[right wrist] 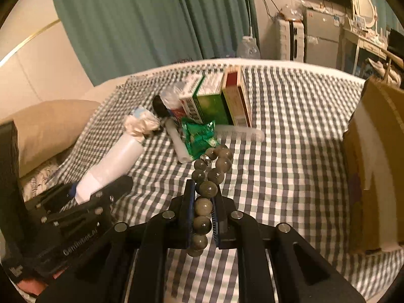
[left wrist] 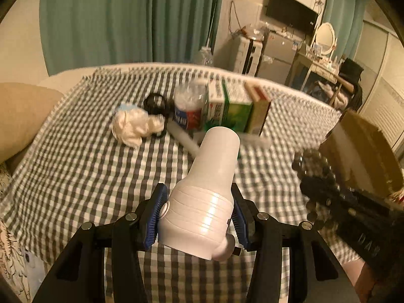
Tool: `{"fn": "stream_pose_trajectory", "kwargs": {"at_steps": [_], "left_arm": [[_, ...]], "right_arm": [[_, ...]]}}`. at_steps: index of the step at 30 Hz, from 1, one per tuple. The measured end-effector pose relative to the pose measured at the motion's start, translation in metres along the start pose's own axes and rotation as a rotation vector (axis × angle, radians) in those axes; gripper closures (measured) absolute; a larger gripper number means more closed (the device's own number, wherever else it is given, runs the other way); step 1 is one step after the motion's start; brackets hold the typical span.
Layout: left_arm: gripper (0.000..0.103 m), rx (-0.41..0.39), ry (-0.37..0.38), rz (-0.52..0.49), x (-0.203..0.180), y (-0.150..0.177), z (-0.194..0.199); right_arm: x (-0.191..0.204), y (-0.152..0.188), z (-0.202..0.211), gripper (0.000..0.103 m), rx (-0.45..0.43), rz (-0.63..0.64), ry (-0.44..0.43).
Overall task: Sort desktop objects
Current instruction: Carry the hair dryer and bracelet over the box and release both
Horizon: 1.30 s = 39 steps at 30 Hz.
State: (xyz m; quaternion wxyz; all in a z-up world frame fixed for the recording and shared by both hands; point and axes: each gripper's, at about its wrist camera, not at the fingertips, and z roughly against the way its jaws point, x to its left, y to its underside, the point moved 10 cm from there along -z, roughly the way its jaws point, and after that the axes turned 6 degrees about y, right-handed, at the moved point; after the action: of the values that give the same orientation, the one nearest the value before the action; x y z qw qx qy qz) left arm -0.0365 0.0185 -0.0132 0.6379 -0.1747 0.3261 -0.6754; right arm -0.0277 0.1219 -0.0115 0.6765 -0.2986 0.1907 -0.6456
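My left gripper (left wrist: 199, 202) is shut on a white plastic bottle (left wrist: 212, 176) and holds it above the checked cloth; the bottle also shows in the right wrist view (right wrist: 111, 164). My right gripper (right wrist: 204, 192) is shut on a bracelet of dark green beads (right wrist: 214, 171), which also shows in the left wrist view (left wrist: 313, 174). On the cloth lie a white fluffy scrunchie (left wrist: 133, 126), a black hair tie (left wrist: 155, 103), a white tube (right wrist: 176, 139), a green sachet (right wrist: 199, 136), a clear comb (right wrist: 240, 133) and upright boxes (right wrist: 214, 98).
A brown cardboard box (right wrist: 373, 164) stands at the right edge of the table. A tan cushion (right wrist: 50, 126) lies at the left. A clear jar (left wrist: 189, 106) stands beside the boxes. Green curtains hang behind the table.
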Motion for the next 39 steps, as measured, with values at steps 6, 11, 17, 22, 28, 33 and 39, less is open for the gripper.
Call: {"fn": "stream_pose_trajectory", "kwargs": {"at_steps": [6,11,17,22,28,33,39], "left_arm": [[0.053,-0.060,0.019,-0.025,-0.033,-0.026,0.029],[0.053,-0.112,0.051,-0.083,-0.079,-0.056,0.046],[0.053,-0.132,0.143,-0.143,-0.156,-0.082,0.052],[0.053,-0.141,0.211,-0.200,-0.221,-0.093,0.049],[0.053,-0.119,0.233,-0.237,-0.290,-0.084,0.024],[0.053,-0.051,0.260,-0.243,-0.332,-0.063,-0.009],[0.053,-0.004,0.264,-0.257,-0.356,-0.045,-0.040]], "right_arm": [[-0.024,-0.015,0.049,0.092,-0.069,0.012,0.038],[-0.067,-0.033,0.091,0.092,-0.125,0.011,0.098],[-0.131,-0.054,0.135,0.092,-0.165,-0.005,0.162],[-0.191,-0.068,0.164,0.092,-0.186,-0.021,0.240],[-0.262,-0.074,0.169,0.092,-0.169,-0.063,0.302],[-0.307,-0.063,0.158,0.092,-0.124,-0.078,0.363],[-0.349,-0.046,0.132,0.092,-0.074,-0.111,0.372]]}}
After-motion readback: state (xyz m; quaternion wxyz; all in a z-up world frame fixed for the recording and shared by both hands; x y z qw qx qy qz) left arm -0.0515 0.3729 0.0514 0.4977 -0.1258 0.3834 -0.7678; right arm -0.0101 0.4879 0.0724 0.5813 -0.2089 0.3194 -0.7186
